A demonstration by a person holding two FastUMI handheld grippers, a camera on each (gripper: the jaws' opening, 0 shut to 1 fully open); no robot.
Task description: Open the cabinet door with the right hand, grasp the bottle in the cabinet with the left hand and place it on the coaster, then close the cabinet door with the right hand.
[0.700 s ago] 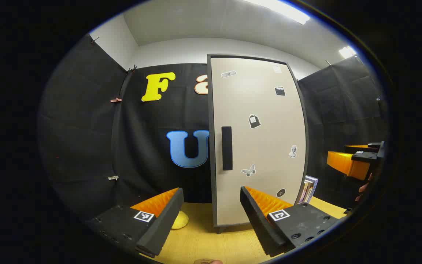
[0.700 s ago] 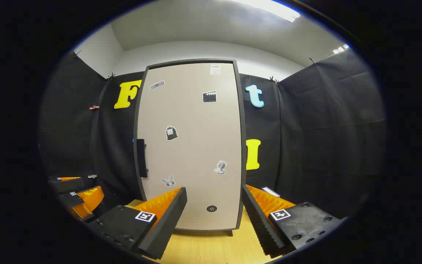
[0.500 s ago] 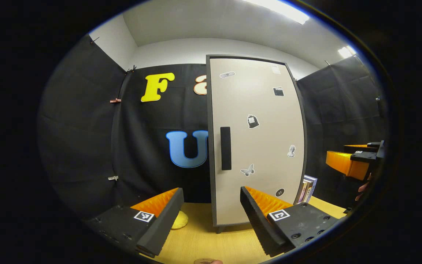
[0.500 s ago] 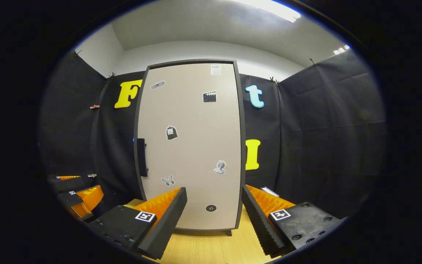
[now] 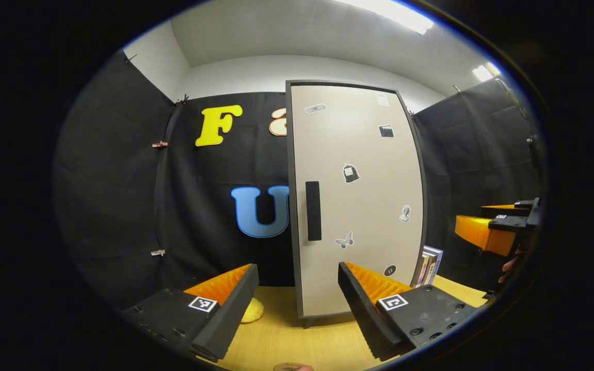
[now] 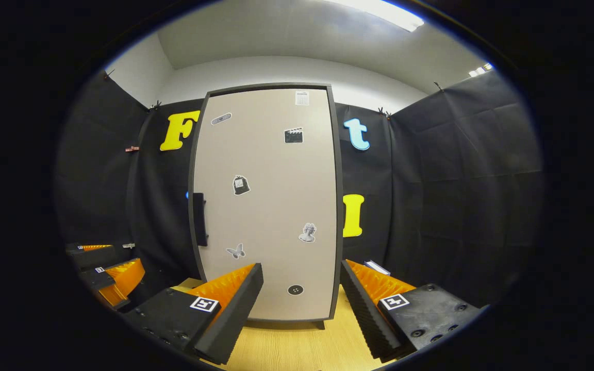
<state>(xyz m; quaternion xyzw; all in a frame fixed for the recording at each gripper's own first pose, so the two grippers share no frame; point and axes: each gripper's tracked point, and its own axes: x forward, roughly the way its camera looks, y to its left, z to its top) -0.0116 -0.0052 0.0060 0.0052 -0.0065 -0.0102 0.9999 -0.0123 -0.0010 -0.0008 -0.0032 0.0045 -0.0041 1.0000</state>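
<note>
cabinet door (image 6: pixel 268 206) closed, your tongs apart: left tongs (image 5: pixel 297 304), right tongs (image 6: pixel 301 304) | left view adds books (image 5: pixel 430 265) (beside cabinet) | door has drifted slightly left since earlier

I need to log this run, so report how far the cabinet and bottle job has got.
Nothing looks done yet: the cabinet door is shut and its handle untouched. In hand: the right gripper faces the door, open and empty, short of it. The left gripper waits open above the table. Left: opening the door, moving the bottle to the coaster, closing.
</note>
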